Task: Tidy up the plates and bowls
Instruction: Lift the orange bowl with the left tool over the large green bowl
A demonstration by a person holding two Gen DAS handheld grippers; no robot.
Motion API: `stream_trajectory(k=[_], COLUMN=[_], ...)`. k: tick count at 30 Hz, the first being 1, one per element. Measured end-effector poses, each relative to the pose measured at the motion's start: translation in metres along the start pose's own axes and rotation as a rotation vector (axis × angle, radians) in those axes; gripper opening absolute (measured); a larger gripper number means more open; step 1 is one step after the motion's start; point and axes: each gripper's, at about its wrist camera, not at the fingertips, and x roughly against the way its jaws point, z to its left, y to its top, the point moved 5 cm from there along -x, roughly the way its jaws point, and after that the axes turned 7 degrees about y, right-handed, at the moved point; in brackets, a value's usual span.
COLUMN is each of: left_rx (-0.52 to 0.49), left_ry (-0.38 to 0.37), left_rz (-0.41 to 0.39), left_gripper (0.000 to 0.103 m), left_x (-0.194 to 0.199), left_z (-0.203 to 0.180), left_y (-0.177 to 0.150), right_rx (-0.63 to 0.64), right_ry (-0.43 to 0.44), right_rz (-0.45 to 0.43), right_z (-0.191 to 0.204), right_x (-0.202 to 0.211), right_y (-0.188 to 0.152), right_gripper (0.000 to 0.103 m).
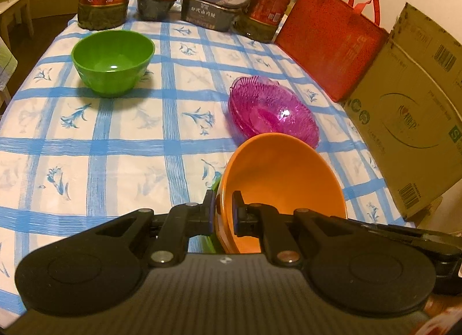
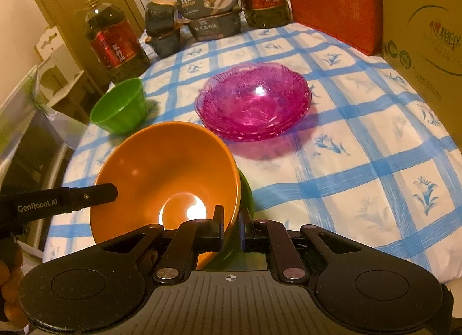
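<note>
The orange bowl's rim is pinched by both the left gripper and the right gripper, tilted above the checked tablecloth. "GenRobot.AI" is printed on the left gripper's arm. Pink plates lie stacked beyond.

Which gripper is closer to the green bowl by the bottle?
Left. The left gripper grips the orange bowl's rim on the green bowl's side; the right gripper grips the opposite rim, farther off.
</note>
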Motion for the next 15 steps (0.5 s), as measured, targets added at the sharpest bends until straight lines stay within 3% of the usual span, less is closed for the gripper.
stream_trajectory(k=[15], left_rx=[0.016], left_ry=[0.007], left_rz=[0.032], left_gripper=[0.010], left_x=[-0.016], left_z=[0.004], left_y=[-0.007], right_rx=[0.060], right_ry=[-0.047], right_rz=[0.013], right_z=[0.001], right_x=[-0.012], right_y=[-0.003], right_gripper=[0.010])
